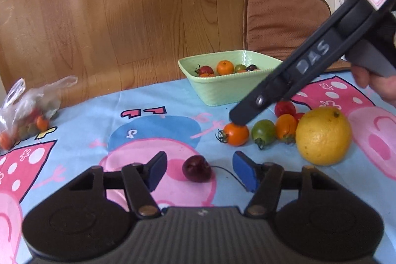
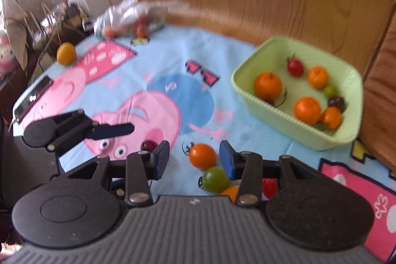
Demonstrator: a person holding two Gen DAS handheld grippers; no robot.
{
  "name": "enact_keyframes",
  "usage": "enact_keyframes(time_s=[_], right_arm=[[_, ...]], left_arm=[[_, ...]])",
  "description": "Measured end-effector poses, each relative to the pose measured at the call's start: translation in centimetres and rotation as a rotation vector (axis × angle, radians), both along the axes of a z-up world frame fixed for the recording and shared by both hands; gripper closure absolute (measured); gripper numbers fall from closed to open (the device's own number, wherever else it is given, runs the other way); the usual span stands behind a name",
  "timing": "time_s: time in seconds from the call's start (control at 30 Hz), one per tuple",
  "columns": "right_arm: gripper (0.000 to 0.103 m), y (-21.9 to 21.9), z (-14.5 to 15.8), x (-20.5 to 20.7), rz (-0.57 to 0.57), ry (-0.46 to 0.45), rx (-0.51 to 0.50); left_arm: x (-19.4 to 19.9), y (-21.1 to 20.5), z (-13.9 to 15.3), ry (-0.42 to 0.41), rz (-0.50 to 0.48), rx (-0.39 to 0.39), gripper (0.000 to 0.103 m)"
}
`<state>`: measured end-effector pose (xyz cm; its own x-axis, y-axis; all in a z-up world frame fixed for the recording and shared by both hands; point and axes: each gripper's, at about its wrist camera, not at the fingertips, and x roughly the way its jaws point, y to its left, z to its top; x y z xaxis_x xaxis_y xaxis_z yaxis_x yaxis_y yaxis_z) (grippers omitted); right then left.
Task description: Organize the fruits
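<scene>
My left gripper [image 1: 199,170] is open low over the table, with a dark red cherry [image 1: 196,168] between its fingers, not touched. My right gripper [image 2: 194,160] is open, with an orange tomato [image 2: 202,156] between its pads; in the left wrist view its fingertip [image 1: 238,115] hangs just above that tomato [image 1: 236,134]. Beside it lie a green tomato [image 1: 263,131], another orange tomato [image 1: 285,126], a red tomato [image 1: 284,108] and a big yellow citrus [image 1: 323,136]. The green basket [image 2: 269,113] holds several tomatoes and oranges.
A clear plastic bag [image 1: 27,108] with small tomatoes lies at the table's far left. A small yellow-orange fruit [image 2: 65,53] sits near the table's left edge. A cushioned chair [image 1: 284,24] stands behind the basket, against a wooden wall. The cloth is a cartoon pig print.
</scene>
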<state>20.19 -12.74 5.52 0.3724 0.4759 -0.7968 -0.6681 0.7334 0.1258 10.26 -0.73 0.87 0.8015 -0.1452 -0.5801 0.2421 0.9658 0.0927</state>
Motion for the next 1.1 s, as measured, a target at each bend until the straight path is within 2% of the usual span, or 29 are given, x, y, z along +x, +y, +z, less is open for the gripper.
enact_keyframes(time_s=[0.07, 0.13, 0.17, 0.2, 0.27, 0.37, 0.5, 0.63, 0.77, 0.9, 1.03, 1.1], right_arm=[[0.056, 0.9, -0.9, 0.3, 0.032, 0.02, -0.055], [0.056, 1.8, -1.6, 0.6, 0.063, 0.027, -0.117], [0.056, 2.1, -2.0, 0.6, 0.074, 0.022, -0.141], [0.059, 2.4, -2.4, 0.5, 0.084, 0.018, -0.158], [0.071, 2.8, -2.5, 0.3, 0.101, -0.006, -0.176], [0.071, 2.5, -1.0, -1.5, 0.114, -0.06, -0.127], [0.071, 1.0, 1.6, -6.9, 0.182, -0.142, -0.013], [0.071, -2.1, 1.4, -12.1, 0.202, -0.154, 0.072], [0.071, -5.3, -0.2, -14.6, 0.116, -0.121, 0.098], [0.071, -10.0, -1.4, -15.8, -0.034, -0.109, 0.116], [0.071, -14.3, -2.0, -15.5, -0.208, -0.16, 0.097], [0.071, -15.5, -2.4, -15.5, -0.256, -0.187, 0.09]], left_arm=[[0.5, 0.2, -0.4, 0.016, -0.007, 0.006, 0.053], [0.9, 0.5, -0.9, 0.041, -0.015, -0.01, 0.067], [0.9, 0.6, -1.1, 0.032, -0.004, -0.005, 0.071], [0.9, 0.7, -1.2, 0.028, 0.002, -0.001, 0.073], [0.5, 1.2, -0.8, 0.034, 0.013, -0.041, 0.073], [-1.5, 1.7, 0.0, 0.008, 0.03, -0.083, 0.074], [-5.5, 1.9, 0.8, -0.001, 0.022, -0.129, 0.073], [-8.9, 1.1, 0.8, 0.0, -0.005, -0.166, 0.073], [-9.9, -1.5, 0.5, 0.011, -0.07, -0.156, 0.073], [-9.8, -4.5, -0.3, 0.031, -0.13, -0.128, 0.073], [-9.2, -6.8, -1.1, 0.045, -0.144, -0.11, 0.073], [-9.2, -7.9, -1.3, 0.024, -0.134, -0.068, 0.072]])
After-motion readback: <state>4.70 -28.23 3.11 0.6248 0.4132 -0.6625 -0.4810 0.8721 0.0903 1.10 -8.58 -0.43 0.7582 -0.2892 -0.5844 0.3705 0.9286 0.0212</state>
